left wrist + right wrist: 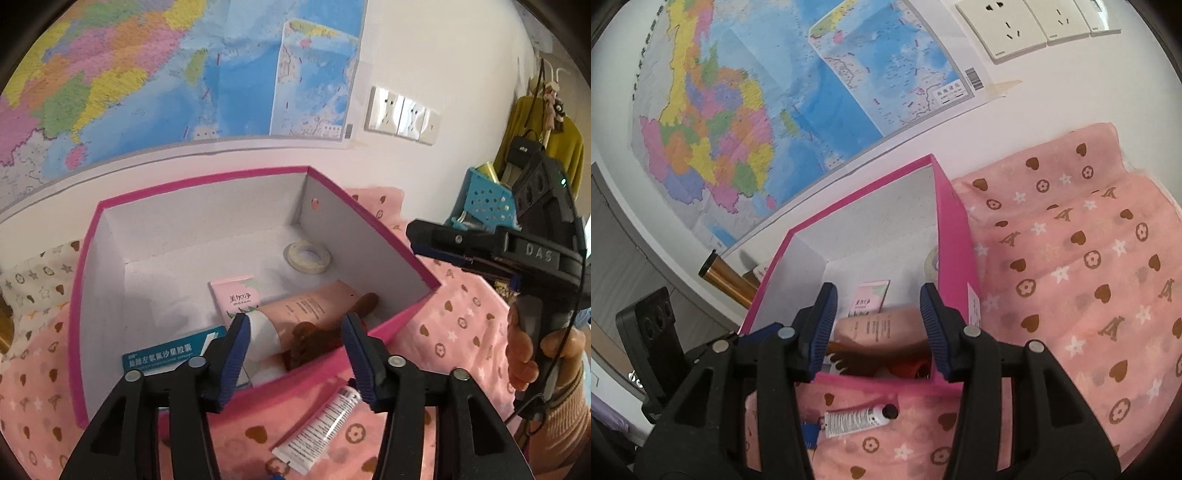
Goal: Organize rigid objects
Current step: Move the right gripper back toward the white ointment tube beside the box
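Placing step appears complete: the pink box [369,236] holds a tape roll [308,256], a pink tube [314,306], a carton and a brown comb. Left gripper [295,354] and right gripper [879,328] both stand apart, empty, over the near rim. One white tube [317,424] lies outside on the pink cloth [1071,277], just near of the box. Next move likely calls for lowering onto that tube and clamping across its body.

Black tongs [295,339], ribbed blue pads [236,354], silver screws
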Demonstrator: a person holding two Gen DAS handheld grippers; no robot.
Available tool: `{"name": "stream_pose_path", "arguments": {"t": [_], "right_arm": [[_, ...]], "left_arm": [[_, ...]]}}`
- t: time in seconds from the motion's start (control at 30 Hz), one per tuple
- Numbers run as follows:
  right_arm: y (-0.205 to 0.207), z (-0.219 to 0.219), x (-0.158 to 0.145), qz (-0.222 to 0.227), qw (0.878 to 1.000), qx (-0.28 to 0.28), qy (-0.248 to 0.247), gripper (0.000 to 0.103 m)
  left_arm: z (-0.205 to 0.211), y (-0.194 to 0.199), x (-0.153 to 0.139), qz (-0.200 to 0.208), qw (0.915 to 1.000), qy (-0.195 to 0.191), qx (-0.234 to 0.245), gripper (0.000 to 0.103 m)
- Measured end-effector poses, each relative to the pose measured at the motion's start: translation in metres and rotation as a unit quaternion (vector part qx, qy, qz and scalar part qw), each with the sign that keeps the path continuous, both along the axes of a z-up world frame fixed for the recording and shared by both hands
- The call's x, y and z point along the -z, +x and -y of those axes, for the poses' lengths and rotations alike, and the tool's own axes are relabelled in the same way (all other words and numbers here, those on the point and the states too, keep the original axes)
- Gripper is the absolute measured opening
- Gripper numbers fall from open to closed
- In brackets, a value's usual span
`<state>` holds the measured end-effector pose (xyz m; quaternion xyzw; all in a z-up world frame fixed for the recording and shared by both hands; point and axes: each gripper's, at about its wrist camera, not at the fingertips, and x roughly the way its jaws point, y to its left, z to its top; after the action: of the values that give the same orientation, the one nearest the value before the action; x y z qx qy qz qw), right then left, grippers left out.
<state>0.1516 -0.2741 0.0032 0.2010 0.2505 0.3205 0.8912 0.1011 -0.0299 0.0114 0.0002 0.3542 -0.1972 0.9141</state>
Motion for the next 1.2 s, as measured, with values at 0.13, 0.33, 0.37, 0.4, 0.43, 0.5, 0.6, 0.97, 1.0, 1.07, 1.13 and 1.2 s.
{"name": "stream_pose_path", "arguments": {"t": [0.13, 0.33, 0.37, 0.4, 0.43, 0.5, 0.6, 0.97, 1.0, 1.07, 1.13, 1.2], "right_arm": [[-0.016, 0.000, -0.001, 0.016, 1.000, -0.012, -0.011, 0.049], [-0.044, -0.002, 0.002, 0.045, 0.998, -0.035, -0.035, 0.049], [-0.050, -0.003, 0.004, 0.050, 0.997, -0.042, -0.040, 0.049], [-0.054, -0.003, 0.005, 0.052, 0.997, -0.047, -0.043, 0.049], [-0.059, -0.003, 0.008, 0.053, 0.996, -0.056, -0.046, 0.049], [-0.065, -0.006, 0.015, 0.052, 0.995, -0.068, -0.056, 0.049], [-0.070, -0.014, 0.032, 0.041, 0.993, -0.083, -0.077, 0.049], [-0.046, -0.051, 0.089, -0.046, 0.988, -0.098, -0.112, 0.049], [-0.043, -0.053, 0.092, -0.053, 0.988, -0.097, -0.111, 0.049], [-0.038, -0.055, 0.095, -0.060, 0.987, -0.094, -0.111, 0.049], [-0.034, -0.056, 0.097, -0.063, 0.988, -0.090, -0.109, 0.049], [-0.029, -0.057, 0.097, -0.065, 0.989, -0.083, -0.106, 0.049]], "left_arm": [[-0.006, -0.021, -0.008, 0.018, 0.9998, -0.011, 0.001, 0.056], [-0.014, -0.055, -0.011, 0.034, 0.9991, -0.024, -0.002, 0.057], [-0.014, -0.059, -0.009, 0.034, 0.9991, -0.025, -0.001, 0.058], [-0.015, -0.065, -0.005, 0.028, 0.9992, -0.029, 0.001, 0.059], [-0.016, -0.068, -0.002, 0.022, 0.9992, -0.033, 0.001, 0.059], [-0.016, -0.075, 0.007, 0.008, 0.9991, -0.043, -0.001, 0.060], [-0.014, -0.080, 0.028, -0.024, 0.9975, -0.066, 0.001, 0.060], [0.008, -0.072, 0.074, -0.096, 0.9940, -0.052, -0.006, 0.060], [0.007, -0.070, 0.076, -0.100, 0.9938, -0.048, -0.013, 0.060], [0.005, -0.067, 0.078, -0.100, 0.9937, -0.045, -0.025, 0.060], [0.000, -0.062, 0.079, -0.102, 0.9932, -0.040, -0.038, 0.060], [-0.003, -0.060, 0.079, -0.106, 0.9926, -0.039, -0.044, 0.060]]}}
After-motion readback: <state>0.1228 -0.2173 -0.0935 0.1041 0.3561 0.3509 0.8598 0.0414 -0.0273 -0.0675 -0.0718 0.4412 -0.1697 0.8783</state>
